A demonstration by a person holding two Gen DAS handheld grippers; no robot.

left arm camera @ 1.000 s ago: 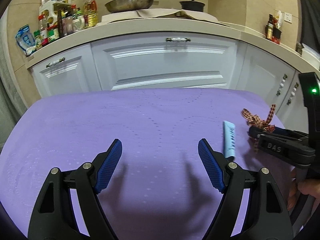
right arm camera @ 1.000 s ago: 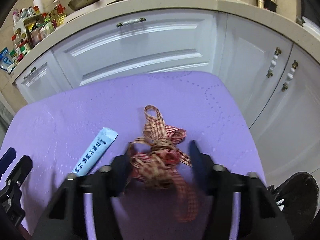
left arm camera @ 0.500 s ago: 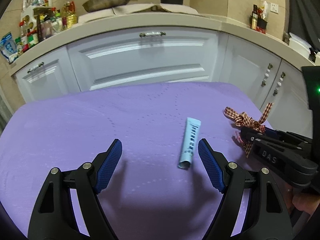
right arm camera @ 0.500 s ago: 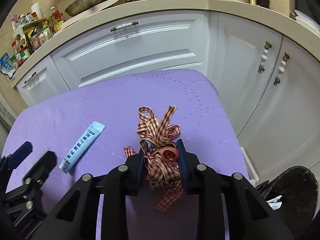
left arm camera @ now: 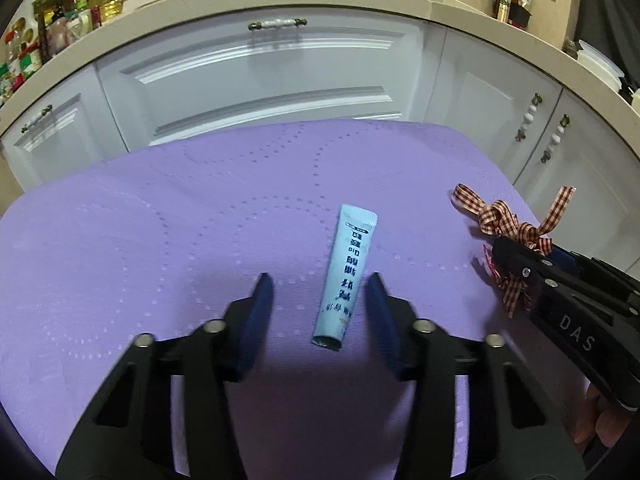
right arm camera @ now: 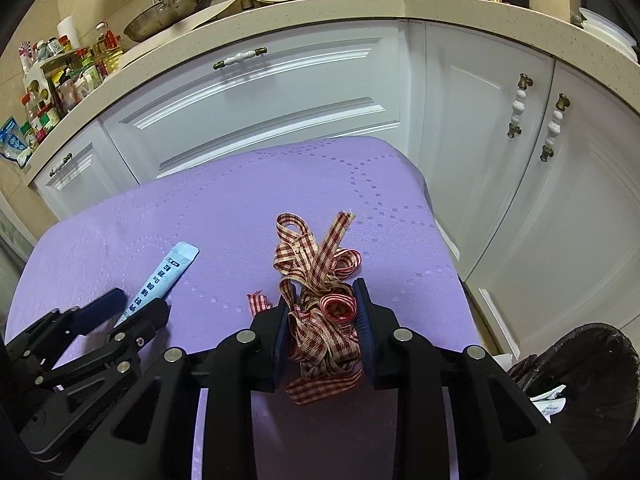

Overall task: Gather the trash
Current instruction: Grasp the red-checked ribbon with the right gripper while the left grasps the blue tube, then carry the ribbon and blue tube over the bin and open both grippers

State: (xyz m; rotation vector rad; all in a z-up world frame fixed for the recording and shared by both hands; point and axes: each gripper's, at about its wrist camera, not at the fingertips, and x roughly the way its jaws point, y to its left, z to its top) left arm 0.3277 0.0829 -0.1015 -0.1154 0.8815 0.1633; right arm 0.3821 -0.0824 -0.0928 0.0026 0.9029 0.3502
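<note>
A pale blue tube (left arm camera: 348, 272) with dark print lies on the purple tablecloth (left arm camera: 160, 240). Its lower half sits between the blue pads of my left gripper (left arm camera: 319, 280), whose jaws are closing. The right pad is close to the tube and the left pad still stands off it. A tangle of red-and-cream checked ribbon (right arm camera: 320, 256) is squeezed in my right gripper (right arm camera: 322, 294), which is shut on it near the table's right edge. The right wrist view also shows the tube (right arm camera: 168, 276) and the left gripper (right arm camera: 138, 300) at the lower left.
A black-lined trash bin (right arm camera: 592, 368) with scraps inside stands on the floor beyond the table's right edge. White cabinets (left arm camera: 264, 76) under a counter with a pan and bottles run behind the table. Fingers of a hand (left arm camera: 600, 424) show at the right gripper's handle.
My left gripper moved right and down until the tube came between its fingers, and its jaws narrowed. The right gripper closed on the ribbon and holds it.
</note>
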